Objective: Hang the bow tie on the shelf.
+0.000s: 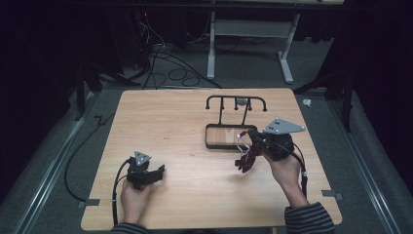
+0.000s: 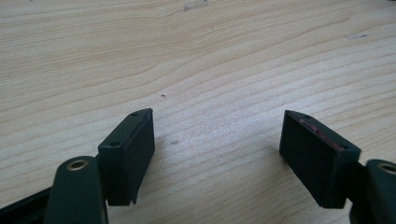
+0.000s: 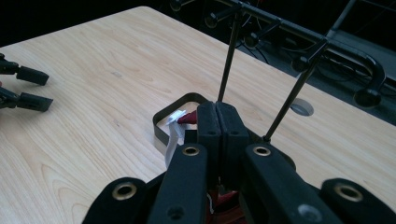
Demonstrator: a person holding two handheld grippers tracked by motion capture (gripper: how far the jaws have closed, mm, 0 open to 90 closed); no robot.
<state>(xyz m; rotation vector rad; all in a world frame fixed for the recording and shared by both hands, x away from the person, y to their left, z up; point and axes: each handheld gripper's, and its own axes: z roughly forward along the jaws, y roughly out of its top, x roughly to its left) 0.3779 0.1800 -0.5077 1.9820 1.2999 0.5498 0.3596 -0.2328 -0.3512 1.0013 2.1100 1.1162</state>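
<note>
- Two grippers sit over my wooden counter point(image 1: 185, 195), one in each of the person's hands.
- My left gripper point(image 1: 158, 171) rests low near the counter's front left; in the left gripper view its fingers point(image 2: 130, 149) stand wide apart, released, with bare wood grain between them.
- My right gripper point(image 1: 251, 139) is raised at the right, just in front of a black wire rack point(image 1: 236, 103) with hooked arms and a wood-floored base tray point(image 1: 223, 136).
- Its fingers point(image 3: 208, 126) are clenched, pads pressed together, on a dark red item with a white tag point(image 3: 176, 122); the right gripper view shows the tag poking out to the left of the pads.
- From the high view, the dark red item point(image 1: 247, 160) hangs below that gripper, off the counter, beside the tray's right end; I cannot tell what it is.
</note>
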